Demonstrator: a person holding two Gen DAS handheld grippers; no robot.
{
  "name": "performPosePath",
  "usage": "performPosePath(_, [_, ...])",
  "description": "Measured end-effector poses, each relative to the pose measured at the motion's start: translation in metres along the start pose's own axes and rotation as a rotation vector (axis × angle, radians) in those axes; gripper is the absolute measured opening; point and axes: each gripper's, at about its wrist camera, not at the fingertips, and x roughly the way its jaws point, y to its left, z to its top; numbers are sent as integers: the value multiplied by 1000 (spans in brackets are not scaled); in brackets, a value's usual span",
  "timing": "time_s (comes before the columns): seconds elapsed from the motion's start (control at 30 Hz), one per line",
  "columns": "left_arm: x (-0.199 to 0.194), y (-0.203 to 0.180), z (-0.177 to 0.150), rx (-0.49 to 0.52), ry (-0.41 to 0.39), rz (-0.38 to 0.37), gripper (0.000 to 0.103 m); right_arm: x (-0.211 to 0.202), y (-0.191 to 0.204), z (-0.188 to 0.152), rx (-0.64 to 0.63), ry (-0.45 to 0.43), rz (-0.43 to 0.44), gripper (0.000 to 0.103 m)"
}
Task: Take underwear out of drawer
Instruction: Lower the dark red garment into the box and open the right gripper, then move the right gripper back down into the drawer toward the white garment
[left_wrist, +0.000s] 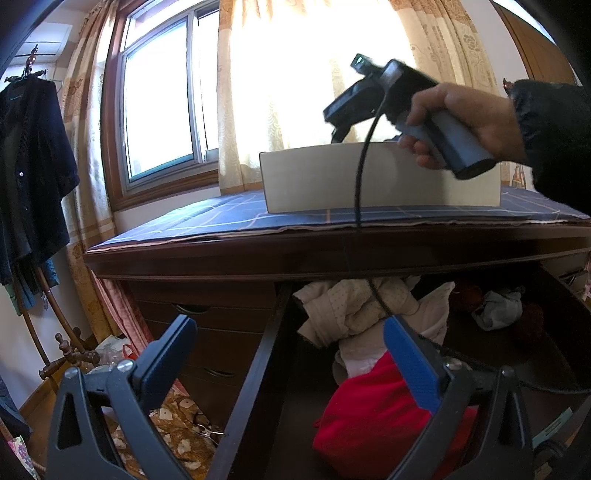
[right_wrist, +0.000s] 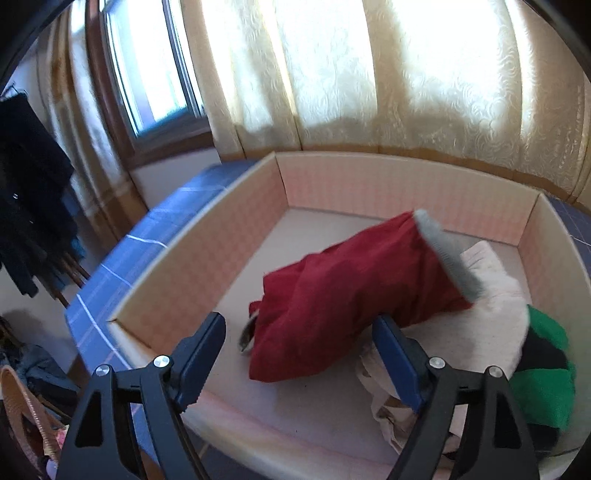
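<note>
Over the white box (right_wrist: 207, 236) | right gripper (right_wrist: 299, 354) was seen spread, nothing clasped | red underwear (right_wrist: 351, 295) lay released inside | left gripper (left_wrist: 291, 358), likewise spread and empty, waited over open drawer (left_wrist: 255, 369) | withdrawal judged best made straight upward, clear of cloth.

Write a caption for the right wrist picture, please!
Open right tool above red underwear lying in the box.

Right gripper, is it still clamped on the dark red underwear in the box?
No. The right gripper stands open, and the dark red underwear lies loose in the box.
</note>
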Motion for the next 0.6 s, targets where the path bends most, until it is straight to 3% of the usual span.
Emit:
performPosePath(0.23, [-2,0,0,2,-2,13,103,-63,-2,-31,-55,-236,6,83])
performPosePath(0.47, [-1,-1,1,12,0,24,103,-115,-20,-83,-15,-368,-52,83])
performPosePath(0.6, [-2,-2,1,13,0,31,103,-137,-28,-114,10,-379,-38,83])
